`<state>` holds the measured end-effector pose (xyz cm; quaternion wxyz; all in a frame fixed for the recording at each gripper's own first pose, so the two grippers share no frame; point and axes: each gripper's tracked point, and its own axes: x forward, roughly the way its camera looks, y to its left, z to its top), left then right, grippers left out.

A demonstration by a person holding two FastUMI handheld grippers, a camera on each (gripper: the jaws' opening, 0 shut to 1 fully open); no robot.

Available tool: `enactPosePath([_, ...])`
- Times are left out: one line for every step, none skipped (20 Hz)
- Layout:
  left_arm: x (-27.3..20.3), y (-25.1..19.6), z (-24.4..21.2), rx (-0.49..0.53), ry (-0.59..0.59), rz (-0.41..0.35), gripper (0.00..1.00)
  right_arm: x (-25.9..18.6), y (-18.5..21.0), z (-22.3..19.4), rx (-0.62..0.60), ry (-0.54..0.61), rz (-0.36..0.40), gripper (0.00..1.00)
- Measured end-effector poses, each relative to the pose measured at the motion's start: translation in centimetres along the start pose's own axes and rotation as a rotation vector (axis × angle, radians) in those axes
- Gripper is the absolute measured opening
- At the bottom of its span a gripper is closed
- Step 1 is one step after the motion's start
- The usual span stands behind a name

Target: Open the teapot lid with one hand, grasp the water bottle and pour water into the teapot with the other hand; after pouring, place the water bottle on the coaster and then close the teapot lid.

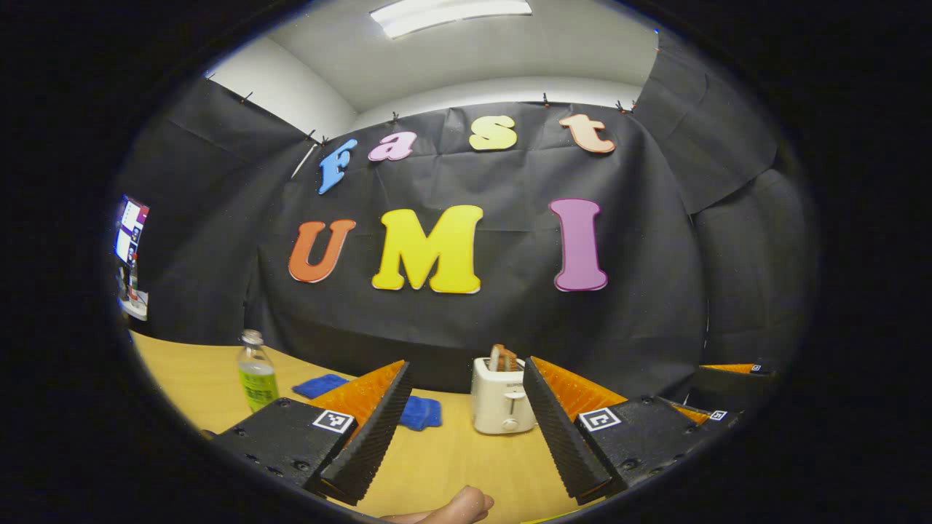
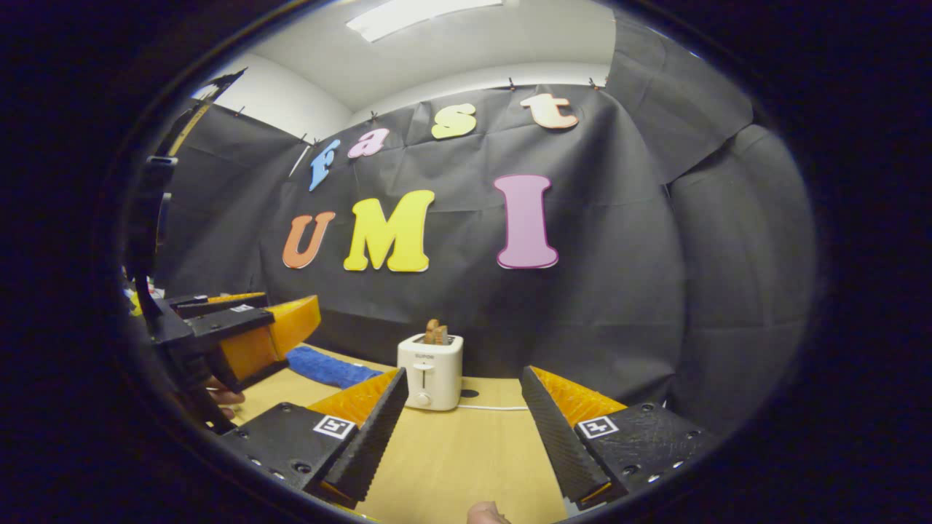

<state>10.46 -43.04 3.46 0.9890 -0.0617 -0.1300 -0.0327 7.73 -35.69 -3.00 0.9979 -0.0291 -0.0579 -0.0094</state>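
Note:
A clear water bottle [image 1: 256, 377] with a green label and pale cap stands upright on the wooden table [image 1: 437, 466], at the left of the left gripper view. My left gripper [image 1: 464, 375] is open with nothing between its fingers, and the bottle is off to its left, farther away. It also appears at the left edge of the right gripper view as the left gripper [image 2: 244, 331], above the table. My right gripper [image 2: 464, 375] is open and empty, and its fingers frame bare tabletop. In the left gripper view the right gripper [image 1: 728, 386] sits at the far right edge.
A white toaster [image 1: 501, 397] [image 2: 431, 371] with toast in its slots stands at the back of the table by the black wall, its cord trailing right. A blue cloth [image 1: 419, 413] [image 2: 328, 367] lies left of it. A fingertip [image 1: 455, 506] shows at the bottom edge.

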Motion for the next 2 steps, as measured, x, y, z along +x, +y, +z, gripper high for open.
enactPosePath([0.6, -1.8, -1.7, 0.023, 0.019, -0.006, 0.96, 0.7, -1.8, -1.4, 0.013, 0.007, -0.024, 0.94])
enactPosePath([1.0, -3.1, -3.7, 0.045, 0.054, -0.011, 0.96, 1.3, -3.4, -2.6, 0.01, 0.023, -0.047, 0.94])
